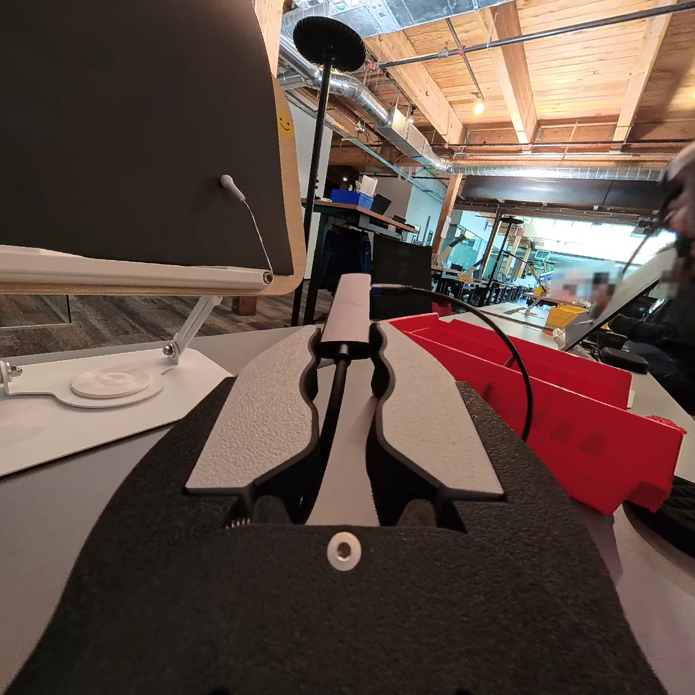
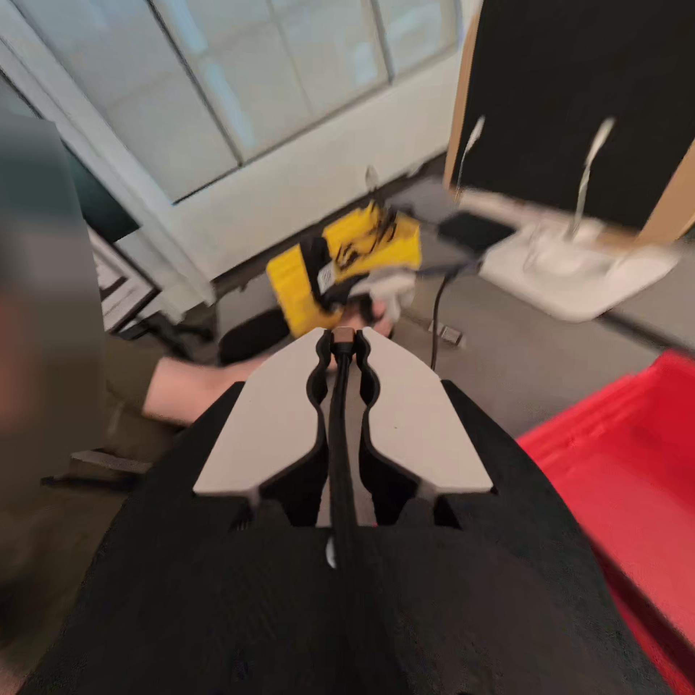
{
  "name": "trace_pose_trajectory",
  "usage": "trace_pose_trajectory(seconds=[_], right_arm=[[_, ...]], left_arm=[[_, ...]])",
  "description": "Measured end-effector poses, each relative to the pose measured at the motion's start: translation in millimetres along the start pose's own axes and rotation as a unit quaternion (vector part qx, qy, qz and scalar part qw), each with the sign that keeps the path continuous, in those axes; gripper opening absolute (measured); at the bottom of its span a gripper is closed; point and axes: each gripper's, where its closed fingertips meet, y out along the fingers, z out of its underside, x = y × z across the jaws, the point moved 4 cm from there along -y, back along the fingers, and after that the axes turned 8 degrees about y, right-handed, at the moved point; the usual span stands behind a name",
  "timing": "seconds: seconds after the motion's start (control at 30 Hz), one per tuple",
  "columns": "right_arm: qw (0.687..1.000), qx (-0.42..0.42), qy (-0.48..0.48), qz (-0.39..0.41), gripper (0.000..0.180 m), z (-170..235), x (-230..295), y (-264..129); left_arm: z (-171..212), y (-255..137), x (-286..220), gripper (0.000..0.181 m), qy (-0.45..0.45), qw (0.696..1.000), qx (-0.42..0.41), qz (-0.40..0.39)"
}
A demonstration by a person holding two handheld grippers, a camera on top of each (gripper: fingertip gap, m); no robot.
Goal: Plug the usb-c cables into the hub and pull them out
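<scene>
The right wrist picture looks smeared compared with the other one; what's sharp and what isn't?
Right wrist view: motion blur smears the yellow box and red bin; only the right gripper stays fairly crisp. Left wrist view: sharp on the hub, with wide-angle bending at the edges.

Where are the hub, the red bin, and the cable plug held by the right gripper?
hub (image 1: 348, 312): left wrist view, grey top face.
red bin (image 1: 564, 425): left wrist view, outer side wall.
cable plug (image 2: 341, 334): right wrist view, metal connector end.
</scene>
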Motion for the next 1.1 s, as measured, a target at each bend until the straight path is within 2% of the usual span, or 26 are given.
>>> trace_pose_trajectory(seconds=[0.07,0.17,0.23,0.37,0.47,0.53,0.6,0.77,0.93,1.07,1.1], right_arm=[[0.991,0.071,0.102,-0.041,0.013,30.3,-25.3,-6.1],[0.952,0.080,0.270,-0.120,0.013,57.1,-52.1,-11.1],[0.943,0.108,0.304,-0.079,0.013,79.9,-74.5,-12.6],[0.932,0.207,0.295,0.033,0.014,123.8,-102.2,-19.6],[0.916,0.248,0.308,0.071,0.014,140.7,-112.3,-25.6],[0.903,0.238,0.349,0.073,0.017,139.9,-114.9,-27.3],[0.888,0.223,0.397,0.065,0.040,134.2,-113.4,-30.2],[0.875,0.257,0.393,0.116,0.050,120.5,-107.2,-54.2],[0.847,0.328,0.392,0.148,0.051,98.5,-84.0,-78.9],[0.811,0.398,0.390,0.177,0.048,87.5,-68.4,-89.1],[0.811,0.405,0.381,0.183,0.048,81.9,-65.7,-87.5]], left_arm=[[-0.5,-0.3,-0.4,0.024,-0.005,1.000,-0.004,0.003],[-0.7,-0.7,-0.1,0.024,-0.010,1.000,-0.006,0.005],[-1.3,-0.9,0.2,0.024,-0.011,1.000,-0.007,0.006],[-2.7,-1.1,1.5,0.024,-0.016,1.000,-0.012,0.009],[-2.7,-0.3,1.5,0.024,-0.020,1.000,-0.014,0.011],[-2.2,0.6,0.3,0.024,-0.020,1.000,-0.012,0.015],[-1.1,1.2,-0.1,0.024,-0.019,1.000,-0.008,0.013],[-2.9,0.8,-2.7,0.024,-0.009,1.000,-0.011,0.017],[-2.6,2.6,-6.0,0.024,-0.002,1.000,-0.008,0.023],[-1.3,4.0,-8.9,0.024,0.006,1.000,-0.003,0.027],[-1.2,4.3,-9.6,0.024,0.008,1.000,-0.002,0.028]])
